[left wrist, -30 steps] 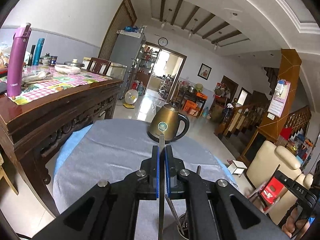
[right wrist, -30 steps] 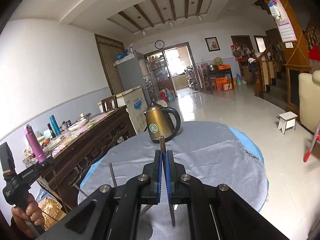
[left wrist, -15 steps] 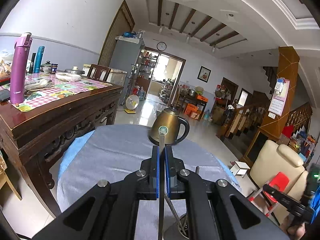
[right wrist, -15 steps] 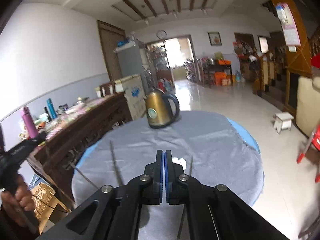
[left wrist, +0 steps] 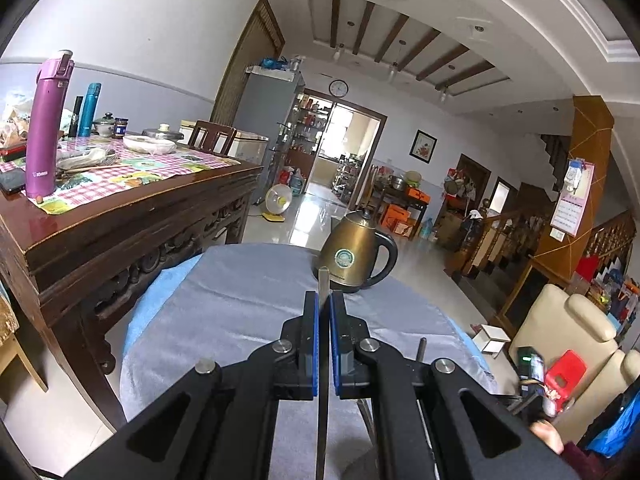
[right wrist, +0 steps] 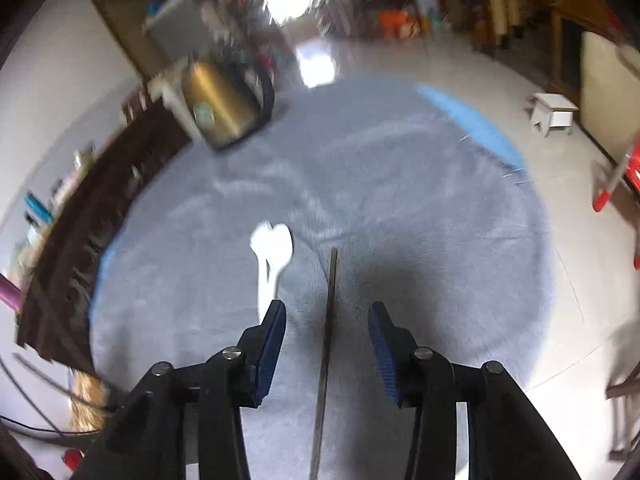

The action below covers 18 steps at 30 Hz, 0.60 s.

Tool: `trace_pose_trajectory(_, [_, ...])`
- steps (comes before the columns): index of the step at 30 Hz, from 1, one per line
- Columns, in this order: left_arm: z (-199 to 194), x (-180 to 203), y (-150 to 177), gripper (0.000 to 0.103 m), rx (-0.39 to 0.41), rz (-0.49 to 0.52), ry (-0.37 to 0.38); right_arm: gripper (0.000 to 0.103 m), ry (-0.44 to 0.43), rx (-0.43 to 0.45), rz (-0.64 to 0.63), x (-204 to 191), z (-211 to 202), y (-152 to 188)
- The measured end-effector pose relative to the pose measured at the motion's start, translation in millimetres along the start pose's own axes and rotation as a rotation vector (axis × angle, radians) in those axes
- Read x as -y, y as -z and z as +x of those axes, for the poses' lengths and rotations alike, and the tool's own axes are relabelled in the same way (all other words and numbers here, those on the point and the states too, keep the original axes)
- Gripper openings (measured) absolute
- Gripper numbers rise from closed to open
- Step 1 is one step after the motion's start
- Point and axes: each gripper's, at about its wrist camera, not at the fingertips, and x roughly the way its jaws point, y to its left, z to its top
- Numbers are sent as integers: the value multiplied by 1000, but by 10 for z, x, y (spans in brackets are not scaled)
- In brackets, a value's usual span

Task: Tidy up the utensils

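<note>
My left gripper point(left wrist: 324, 304) is shut on a thin metal utensil handle point(left wrist: 323, 280) that stands upright between the blue pads, above the grey round table point(left wrist: 240, 304). More metal handles point(left wrist: 420, 354) rise just right of it. My right gripper point(right wrist: 326, 320) is open; a thin metal utensil handle point(right wrist: 330, 300) stands between the spread fingers without touching the pads. A white spoon point(right wrist: 272, 256) lies on the grey cloth just ahead and left of the right gripper. The right wrist view is blurred.
A brass kettle point(left wrist: 356, 256) stands at the table's far edge; it also shows in the right wrist view point(right wrist: 224, 104). A dark wooden sideboard point(left wrist: 120, 216) with bottles and dishes runs along the left. A cream armchair point(left wrist: 568, 336) stands at the right.
My right gripper has opened and let go of its metal utensil, and its view has tilted down toward the table. My left gripper stays shut on its handle and has barely moved.
</note>
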Motion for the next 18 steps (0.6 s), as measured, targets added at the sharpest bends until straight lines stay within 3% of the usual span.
trace_pose_trajectory(9, [14,16,3,5,8,27,-18,28,193,-202,-55,-212,893,-306])
trace_pose_trajectory(14, [21,2,12,5,-7,20,-13,7,257,-186,-104,-306,945,-302])
trace_pose_trajectory(18, [-64,7,-3,5,6,21,-9,6,220,-162,-59,-215,891,-227])
